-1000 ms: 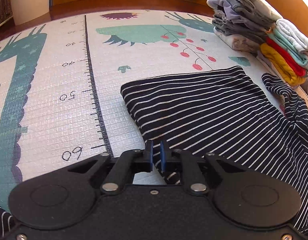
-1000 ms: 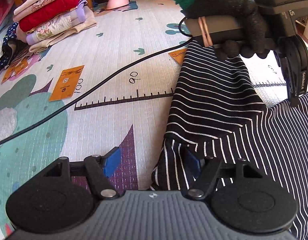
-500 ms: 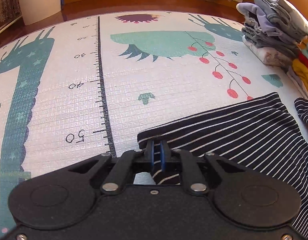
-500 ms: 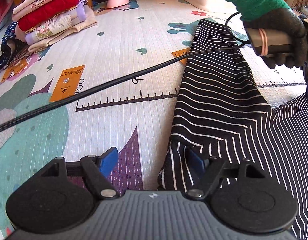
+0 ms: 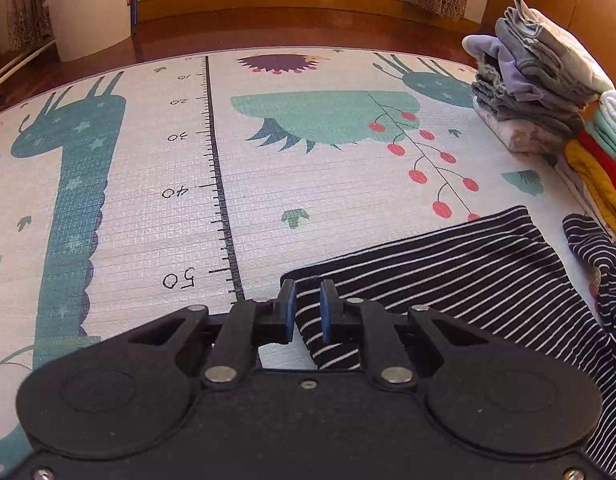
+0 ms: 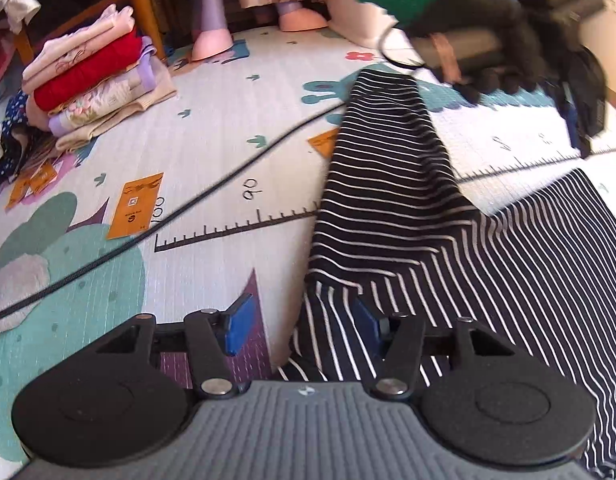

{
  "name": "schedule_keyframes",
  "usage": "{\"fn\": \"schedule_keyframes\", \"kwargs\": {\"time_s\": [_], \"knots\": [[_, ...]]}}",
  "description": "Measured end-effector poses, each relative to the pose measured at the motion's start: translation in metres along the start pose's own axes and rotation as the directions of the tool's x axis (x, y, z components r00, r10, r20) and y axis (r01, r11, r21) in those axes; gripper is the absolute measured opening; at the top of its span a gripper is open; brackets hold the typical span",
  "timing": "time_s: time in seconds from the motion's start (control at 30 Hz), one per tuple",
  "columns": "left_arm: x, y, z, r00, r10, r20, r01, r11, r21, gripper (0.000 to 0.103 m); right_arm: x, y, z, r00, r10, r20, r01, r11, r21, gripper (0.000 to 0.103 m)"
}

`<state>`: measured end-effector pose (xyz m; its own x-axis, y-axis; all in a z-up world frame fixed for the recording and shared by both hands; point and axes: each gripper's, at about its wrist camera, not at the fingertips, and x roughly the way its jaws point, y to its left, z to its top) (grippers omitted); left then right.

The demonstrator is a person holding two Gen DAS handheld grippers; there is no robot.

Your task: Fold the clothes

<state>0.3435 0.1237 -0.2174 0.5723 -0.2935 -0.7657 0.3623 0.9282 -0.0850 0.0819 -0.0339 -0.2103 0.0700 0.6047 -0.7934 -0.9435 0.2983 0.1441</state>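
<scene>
my left gripper (image 5: pixel 307 312) has its blue pads parted by a narrow gap, with the corner of the striped garment (image 5: pixel 460 280) showing between them; it does not look clamped, though i cannot tell whether the cloth touches either pad. from that corner the fabric runs off to the lower right of the left wrist frame, flat on the play mat (image 5: pixel 147 200), so the garment lies ahead and to the right of this gripper. in the right wrist view my right gripper (image 6: pixel 301 326) stands wide apart, straddling the near edge of the garment: the right pad sits against the cloth, the left pad over bare mat. a folded sleeve (image 6: pixel 388 184) lies on top, its long axis running from just in front of this gripper up toward the top centre of the frame, where my gloved left hand (image 6: pixel 480 40) shows blurred above its far end. the right gripper is nearer the sleeve's base (and so, i judge, better placed to pinch there). stacks of folded clothes (image 5: pixel 548 92) sit at the upper right of the left view, well apart, and a black cable (image 6: pixel 187 208) crosses the mat.
</scene>
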Motion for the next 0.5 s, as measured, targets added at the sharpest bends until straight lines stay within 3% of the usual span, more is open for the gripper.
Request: {"fn": "schedule_keyframes", "kwargs": {"time_s": [0.13,0.23,0.27,0.33,0.4,0.5], "knots": [[-0.025,-0.016,-0.016,0.998,-0.032,-0.056,0.035,0.998,0.046,0.010,-0.044,-0.038,-0.033,0.998,-0.053,0.029,0.045,0.974,0.221,0.055],[-0.052,-0.034,-0.023,0.993,-0.078,-0.091,0.085,0.993,0.077,0.017,-0.081,-0.068,-0.061,0.990,-0.111,0.090,0.065,0.909,0.412,0.056],[-0.061,-0.040,-0.023,0.992,-0.086,-0.096,0.095,0.991,0.094,0.021,-0.093,-0.080,-0.072,0.983,-0.139,0.116,0.064,0.868,0.493,0.056],[-0.088,-0.060,-0.022,0.985,-0.124,-0.123,0.140,0.981,0.132,0.042,-0.118,-0.103,-0.096,0.966,-0.199,0.165,0.047,0.764,0.644,0.057],[-0.111,-0.077,-0.021,0.975,-0.162,-0.155,0.186,0.970,0.156,0.046,-0.141,-0.126,-0.126,0.939,-0.269,0.212,0.008,0.637,0.771,0.059],[-0.143,-0.104,-0.018,0.958,-0.177,-0.226,0.222,0.956,0.193,0.046,-0.173,-0.156,-0.177,0.876,-0.413,0.250,-0.047,0.442,0.896,0.060]]}}
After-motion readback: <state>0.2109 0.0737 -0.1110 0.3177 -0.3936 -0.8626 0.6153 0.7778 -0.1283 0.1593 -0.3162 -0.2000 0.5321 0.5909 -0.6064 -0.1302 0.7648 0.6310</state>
